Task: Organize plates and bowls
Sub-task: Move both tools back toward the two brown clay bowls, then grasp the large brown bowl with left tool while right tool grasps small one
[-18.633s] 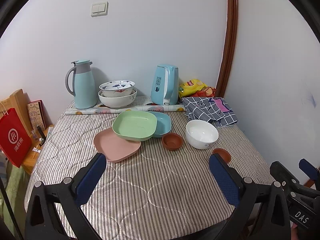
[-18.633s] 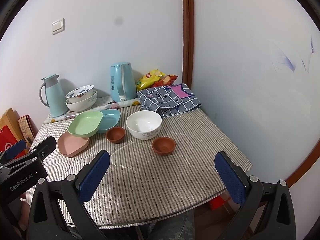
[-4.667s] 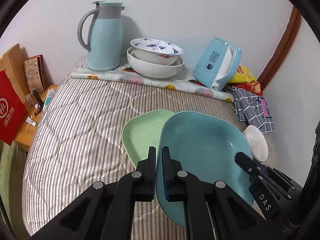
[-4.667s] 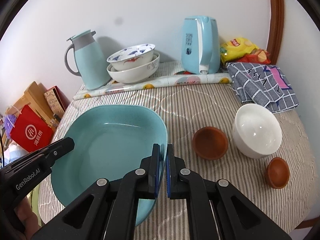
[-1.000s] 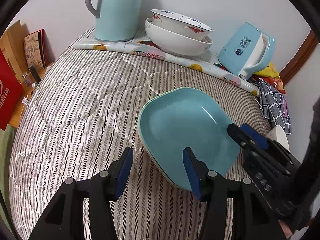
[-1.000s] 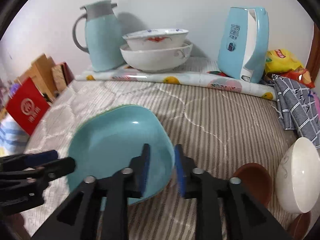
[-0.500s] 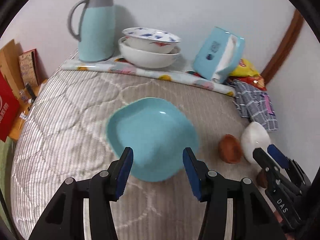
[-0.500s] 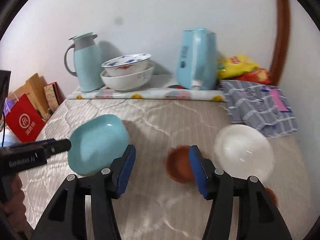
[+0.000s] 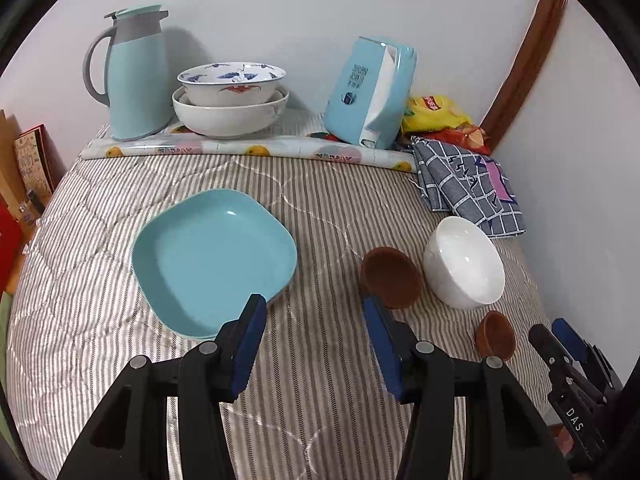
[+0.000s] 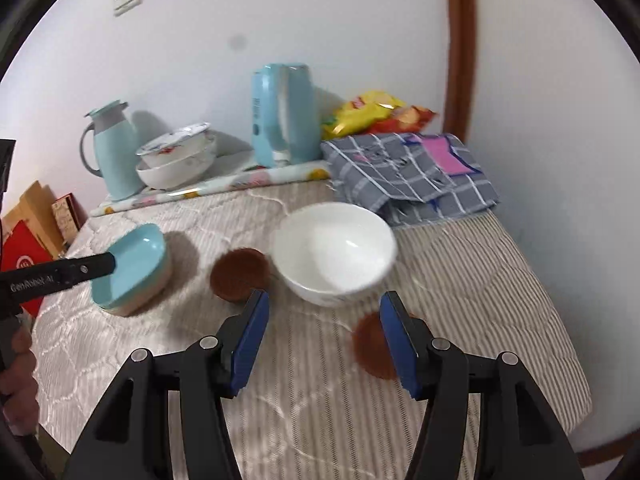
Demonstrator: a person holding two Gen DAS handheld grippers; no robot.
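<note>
A blue square plate (image 9: 212,258) lies on top of a stack of plates on the striped cloth; the right wrist view (image 10: 130,266) shows green and pink rims under it. A white bowl (image 9: 464,262) (image 10: 336,252) stands at the right with a brown bowl (image 9: 390,276) (image 10: 240,274) beside it. A smaller brown bowl (image 9: 495,334) (image 10: 374,346) lies nearer. My left gripper (image 9: 312,320) is open and empty above the cloth, near the plate stack. My right gripper (image 10: 322,316) is open and empty, just in front of the white bowl.
At the back stand a blue jug (image 9: 134,74), two stacked large bowls (image 9: 230,98), a blue kettle (image 9: 370,94), a rolled sheet (image 9: 248,148), snack bags (image 9: 436,114) and a checked cloth (image 9: 468,184). The table edge (image 10: 560,340) is at the right.
Both grippers opened and let go of the blue plate, which now rests on the stack. Both pulled back, and the right gripper swung right toward the white and brown bowls.
</note>
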